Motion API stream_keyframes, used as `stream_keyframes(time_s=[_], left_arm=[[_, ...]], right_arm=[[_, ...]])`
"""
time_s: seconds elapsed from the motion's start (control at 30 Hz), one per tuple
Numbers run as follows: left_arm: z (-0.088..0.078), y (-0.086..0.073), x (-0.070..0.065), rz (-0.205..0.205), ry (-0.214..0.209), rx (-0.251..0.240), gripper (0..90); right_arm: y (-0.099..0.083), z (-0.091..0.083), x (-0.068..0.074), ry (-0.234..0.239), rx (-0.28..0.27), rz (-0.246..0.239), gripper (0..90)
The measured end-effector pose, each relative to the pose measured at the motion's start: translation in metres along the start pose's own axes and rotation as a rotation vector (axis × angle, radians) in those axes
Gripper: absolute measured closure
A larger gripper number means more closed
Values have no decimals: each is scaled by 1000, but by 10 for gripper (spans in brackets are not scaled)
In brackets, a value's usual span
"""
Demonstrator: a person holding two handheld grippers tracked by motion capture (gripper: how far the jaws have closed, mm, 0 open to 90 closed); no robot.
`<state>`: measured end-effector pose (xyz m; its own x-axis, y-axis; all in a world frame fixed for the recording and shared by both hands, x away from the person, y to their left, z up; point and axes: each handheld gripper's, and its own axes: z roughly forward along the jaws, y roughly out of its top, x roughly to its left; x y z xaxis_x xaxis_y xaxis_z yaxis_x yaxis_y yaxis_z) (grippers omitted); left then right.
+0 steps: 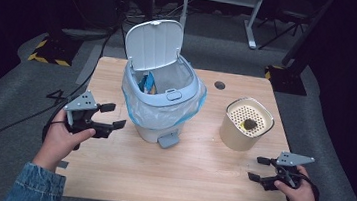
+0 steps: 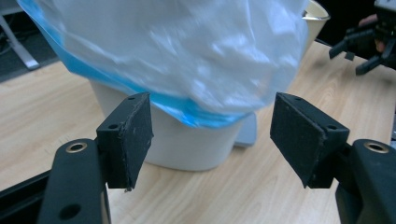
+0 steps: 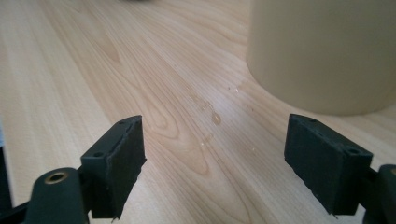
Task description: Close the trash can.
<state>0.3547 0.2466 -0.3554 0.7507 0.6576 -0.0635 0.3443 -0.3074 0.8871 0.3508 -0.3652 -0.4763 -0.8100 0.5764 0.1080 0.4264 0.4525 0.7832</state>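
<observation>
Both grippers' jaws gape empty: the left gripper (image 1: 112,115) near the bin (image 1: 158,103), the right gripper (image 1: 258,168) near the canister (image 1: 245,125).

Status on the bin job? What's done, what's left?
Done: bin lid is up, liner fitted, some waste inside. In hand: nothing; left gripper and right gripper are both open and empty. Left, probably: the dark lump on the beige container strainer, and droplets on the table.
</observation>
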Motion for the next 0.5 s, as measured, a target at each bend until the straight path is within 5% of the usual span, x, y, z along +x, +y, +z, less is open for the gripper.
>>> stream_keyframes(time_s=[0.5], left_arm=[[-6, 50, 13, -18, 47, -58, 293]], right_arm=[[-20, 17, -5, -179, 50, 53, 193]])
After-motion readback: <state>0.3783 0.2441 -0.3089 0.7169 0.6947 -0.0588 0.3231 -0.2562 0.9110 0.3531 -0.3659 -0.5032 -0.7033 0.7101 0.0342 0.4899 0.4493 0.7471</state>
